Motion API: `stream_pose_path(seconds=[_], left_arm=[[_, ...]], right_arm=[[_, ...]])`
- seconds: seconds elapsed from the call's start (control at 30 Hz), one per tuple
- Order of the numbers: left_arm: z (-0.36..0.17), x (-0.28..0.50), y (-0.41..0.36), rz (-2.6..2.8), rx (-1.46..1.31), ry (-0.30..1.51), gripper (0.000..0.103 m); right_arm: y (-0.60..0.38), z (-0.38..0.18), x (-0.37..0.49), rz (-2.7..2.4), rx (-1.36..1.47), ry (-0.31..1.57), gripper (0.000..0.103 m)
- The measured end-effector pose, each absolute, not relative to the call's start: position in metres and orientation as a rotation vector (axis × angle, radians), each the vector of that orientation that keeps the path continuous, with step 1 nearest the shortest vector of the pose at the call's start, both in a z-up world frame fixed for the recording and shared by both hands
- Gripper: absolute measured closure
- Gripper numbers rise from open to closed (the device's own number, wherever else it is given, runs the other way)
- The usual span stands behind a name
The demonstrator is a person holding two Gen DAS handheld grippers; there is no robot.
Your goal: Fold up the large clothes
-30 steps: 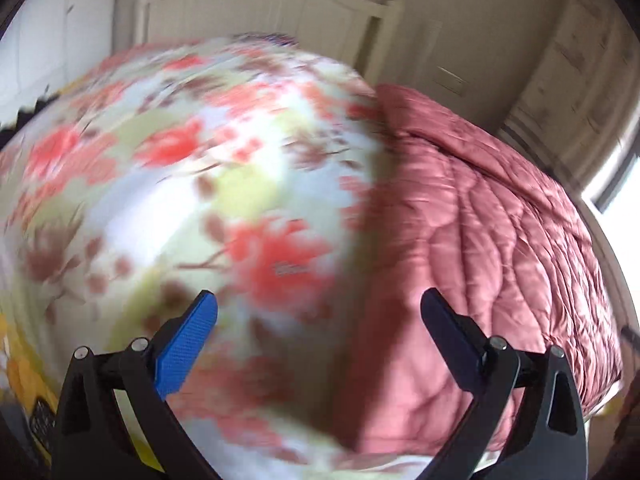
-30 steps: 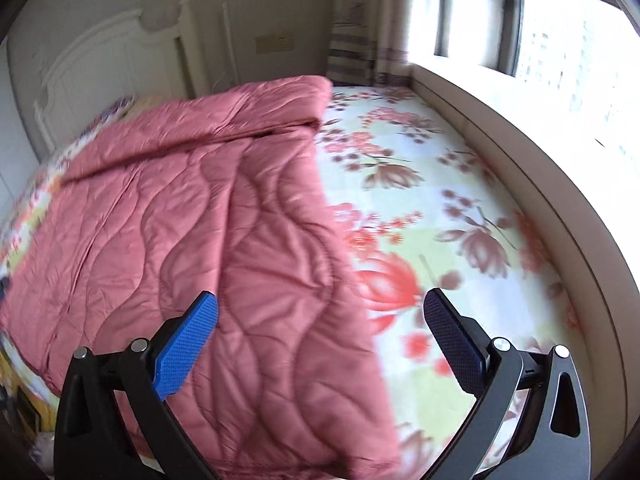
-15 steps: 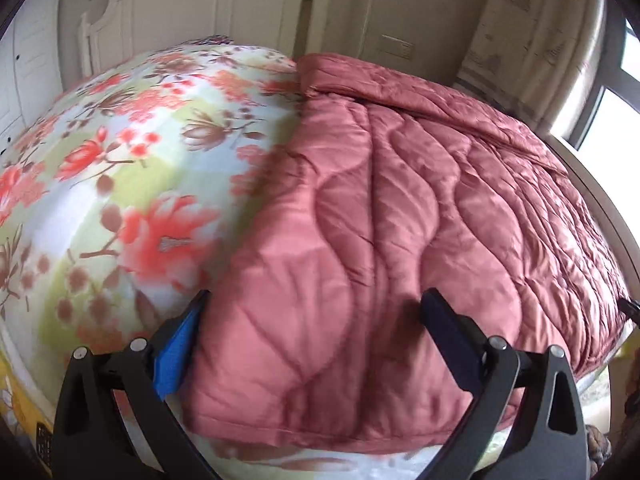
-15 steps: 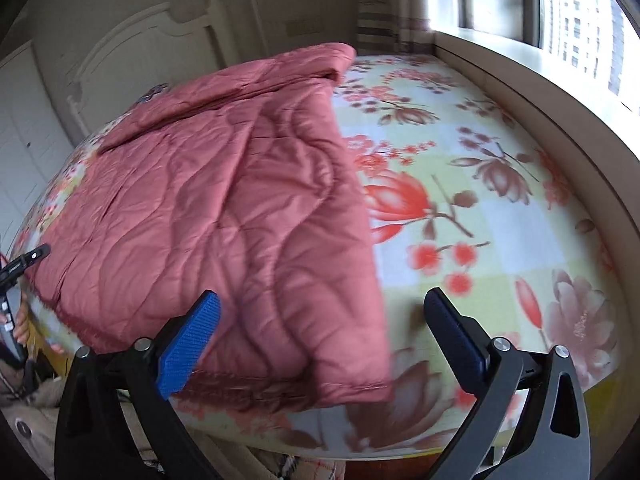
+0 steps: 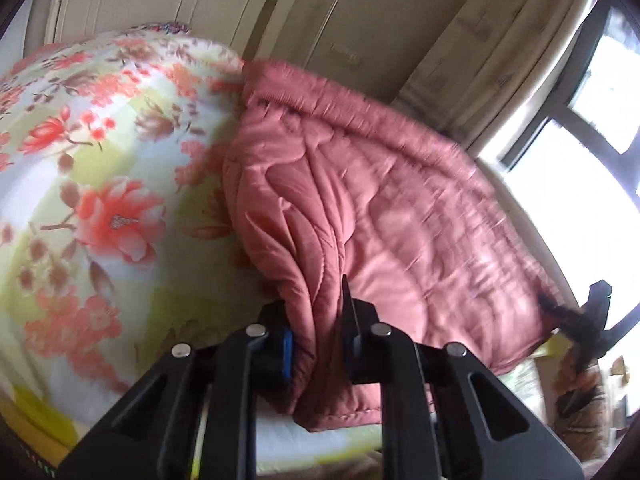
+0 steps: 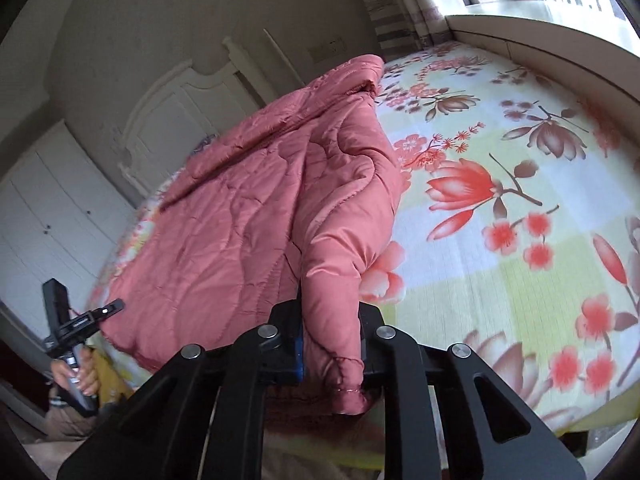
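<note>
Bed [image 6: 520, 216], floral sheet, fills most of both views; headboard [image 6: 168, 120] at far end.

Pink quilted comforter [image 6: 240, 216] lies on the bed, long axis running from the foot edge toward the headboard, far end bunched and folded near the headboard. Floral sheet is exposed beside it on either side. Near edge is lifted off the mattress at its two corners.

Left gripper [image 5: 316, 344]: jaws nearly closed, clamped on the near left corner of the comforter; fabric gathers into vertical folds between them. Left view is motion-blurred toward the window.

Right gripper [image 6: 330, 344]: jaws nearly closed on the near right corner; hem hangs just below them.

Each gripper appears small at the other view's edge. The pads are mostly hidden by fabric.
</note>
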State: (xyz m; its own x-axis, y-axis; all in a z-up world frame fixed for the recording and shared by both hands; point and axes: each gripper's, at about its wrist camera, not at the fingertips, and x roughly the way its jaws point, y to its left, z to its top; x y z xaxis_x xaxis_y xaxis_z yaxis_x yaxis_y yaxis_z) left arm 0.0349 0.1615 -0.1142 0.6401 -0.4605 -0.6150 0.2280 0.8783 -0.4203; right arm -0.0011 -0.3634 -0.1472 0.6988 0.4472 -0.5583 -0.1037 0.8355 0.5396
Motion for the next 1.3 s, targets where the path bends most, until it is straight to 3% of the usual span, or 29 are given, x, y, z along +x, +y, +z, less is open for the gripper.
stream_pose_path(seconds=[0.37, 0.53, 0.73, 0.93, 0.97, 1.0, 1.03, 1.1, 1.13, 1.2, 1.23, 1.3], left_arm=[[-0.004, -0.103, 0.220, -0.641, -0.412, 0.441, 0.085], [0.024, -0.106, 0.233, -0.677, -0.431, 0.346, 0.081], [0.015, 0.011, 0.235, -0.574, -0.603, 0.507, 0.077], [-0.034, 0.145, 0.221, -0.352, -0.671, 0.692, 0.071], [-0.049, 0.162, 0.220, -0.312, -0.688, 0.733, 0.062], [-0.065, 0.179, 0.221, -0.267, -0.710, 0.782, 0.048], [-0.082, 0.193, 0.224, -0.212, -0.740, 0.833, 0.042], [-0.096, 0.204, 0.232, -0.177, -0.782, 0.840, 0.037], [-0.098, 0.204, 0.235, -0.182, -0.785, 0.826, 0.035], [-0.091, 0.201, 0.243, -0.170, -0.776, 0.782, 0.012], [-0.082, 0.194, 0.250, -0.105, -0.750, 0.736, 0.007], [-0.071, 0.184, 0.257, -0.081, -0.716, 0.670, 0.004]], right_arm=[[-0.363, -0.028, -0.153, 0.538, 0.288, 0.432, 0.086], [-0.364, 0.033, -0.198, 0.511, 0.214, 0.263, 0.086], [-0.363, 0.048, -0.106, 0.421, 0.324, 0.381, 0.086], [-0.369, 0.011, 0.048, 0.281, 0.491, 0.587, 0.085], [-0.371, -0.003, 0.075, 0.256, 0.531, 0.623, 0.085], [-0.372, -0.020, 0.098, 0.240, 0.572, 0.661, 0.081], [-0.370, -0.033, 0.113, 0.233, 0.590, 0.694, 0.077], [-0.371, -0.068, 0.146, 0.194, 0.637, 0.801, 0.059], [-0.371, -0.081, 0.152, 0.185, 0.665, 0.833, 0.047], [-0.378, -0.098, 0.157, 0.224, 0.749, 0.824, 0.026], [-0.383, -0.098, 0.154, 0.245, 0.774, 0.792, 0.009], [-0.395, -0.087, 0.141, 0.234, 0.786, 0.696, 0.004]])
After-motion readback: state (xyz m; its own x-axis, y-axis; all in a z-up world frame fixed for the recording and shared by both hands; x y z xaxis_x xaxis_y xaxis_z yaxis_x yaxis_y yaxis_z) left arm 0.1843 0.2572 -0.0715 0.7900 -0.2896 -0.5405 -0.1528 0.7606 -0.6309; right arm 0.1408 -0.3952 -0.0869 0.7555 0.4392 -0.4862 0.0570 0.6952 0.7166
